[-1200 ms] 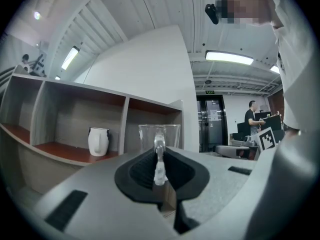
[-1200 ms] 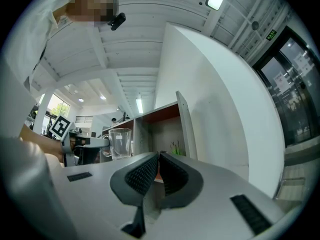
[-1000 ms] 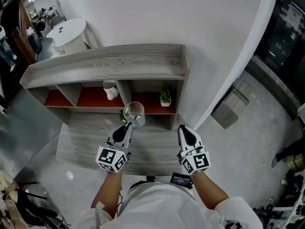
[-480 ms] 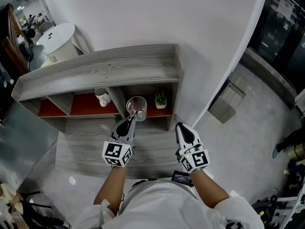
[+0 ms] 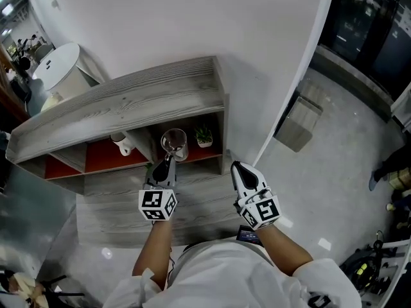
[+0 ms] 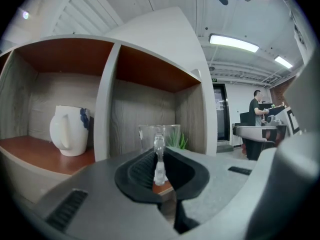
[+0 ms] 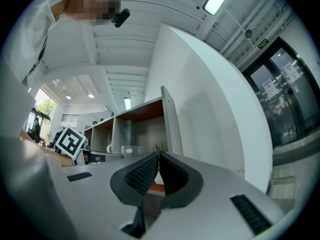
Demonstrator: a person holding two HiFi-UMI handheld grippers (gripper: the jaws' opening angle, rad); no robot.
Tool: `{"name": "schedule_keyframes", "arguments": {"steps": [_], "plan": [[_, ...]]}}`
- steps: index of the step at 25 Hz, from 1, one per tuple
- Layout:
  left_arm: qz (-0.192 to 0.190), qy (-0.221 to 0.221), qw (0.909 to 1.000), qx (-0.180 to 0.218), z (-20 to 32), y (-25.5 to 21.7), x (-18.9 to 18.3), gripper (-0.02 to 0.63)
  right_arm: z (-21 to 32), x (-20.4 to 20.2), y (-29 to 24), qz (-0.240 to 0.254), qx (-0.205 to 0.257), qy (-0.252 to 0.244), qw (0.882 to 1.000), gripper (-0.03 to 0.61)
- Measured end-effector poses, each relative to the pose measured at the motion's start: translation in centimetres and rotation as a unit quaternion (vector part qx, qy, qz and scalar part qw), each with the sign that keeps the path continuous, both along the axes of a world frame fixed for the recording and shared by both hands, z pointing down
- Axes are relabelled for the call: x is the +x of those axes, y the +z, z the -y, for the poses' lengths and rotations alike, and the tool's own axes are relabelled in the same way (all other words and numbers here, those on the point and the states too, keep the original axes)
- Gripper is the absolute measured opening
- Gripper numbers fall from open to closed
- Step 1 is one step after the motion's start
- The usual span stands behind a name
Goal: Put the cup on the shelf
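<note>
L gripper [image 6: 159, 164] jaws clamped on handle of glass cup [image 6: 159, 136]. R gripper [image 7: 156, 171] jaws together, empty, short of shelf [image 5: 128, 98]. Since a sec ago, cup has closed in on shelf's right bay, near plant [image 5: 204, 135], so set-down looks close. Cup base hidden by jaws; can't tell if it's inside the bay or touching the board.

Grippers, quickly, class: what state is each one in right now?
Left gripper: closed on the glass cup, by its handle.
Right gripper: closed, holding nothing.
</note>
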State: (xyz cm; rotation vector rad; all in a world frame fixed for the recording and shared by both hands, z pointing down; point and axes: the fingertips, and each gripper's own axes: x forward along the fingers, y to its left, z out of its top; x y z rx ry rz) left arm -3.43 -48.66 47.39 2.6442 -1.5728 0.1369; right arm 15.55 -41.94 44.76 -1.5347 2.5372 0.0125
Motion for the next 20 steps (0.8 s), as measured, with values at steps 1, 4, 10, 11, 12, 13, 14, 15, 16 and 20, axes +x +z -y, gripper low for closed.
{"name": "schedule_keyframes", "arguments": {"steps": [1, 4, 10, 11, 12, 13, 14, 15, 16, 20], "plan": [[0.001, -0.001, 1.0000, -0.002, 0.3, 0.2, 0.2, 0.028, 0.0, 0.4, 0.1, 0.000, -0.002, 0.004, 1.000, 0.035], [0.005, -0.003, 1.0000, -0.007, 1.1, 0.9, 0.7, 0.028, -0.1, 1.7, 0.7, -0.004, -0.009, 0.016, 1.000, 0.035], [0.010, -0.010, 0.9998, -0.015, 2.3, 2.1, 0.9, 0.028, -0.2, 3.3, 2.2, -0.008, -0.029, 0.029, 0.999, 0.035], [0.012, -0.011, 0.9997, -0.015, 2.5, 2.2, 0.9, 0.028, -0.2, 3.5, 2.4, -0.009, -0.031, 0.030, 0.999, 0.035], [0.014, -0.013, 0.9997, -0.015, 2.7, 2.3, 0.9, 0.028, -0.2, 3.7, 2.5, -0.009, -0.032, 0.032, 0.999, 0.035], [0.015, -0.014, 0.9997, -0.015, 2.9, 2.3, 1.0, 0.028, -0.2, 3.9, 2.6, -0.009, -0.034, 0.034, 0.999, 0.035], [0.017, -0.016, 0.9996, -0.015, 3.0, 2.4, 1.0, 0.028, -0.2, 4.1, 2.7, -0.008, -0.036, 0.036, 0.999, 0.035], [0.017, -0.017, 0.9996, -0.015, 3.2, 2.4, 1.1, 0.028, -0.3, 4.2, 2.8, -0.009, -0.037, 0.038, 0.999, 0.035], [0.018, -0.018, 0.9996, -0.015, 3.3, 2.5, 1.1, 0.028, -0.3, 4.4, 2.8, -0.009, -0.038, 0.040, 0.998, 0.035], [0.018, -0.022, 0.9994, -0.018, 3.8, 2.9, 1.1, 0.028, -0.4, 4.9, 3.1, -0.009, -0.043, 0.047, 0.998, 0.035]]}}
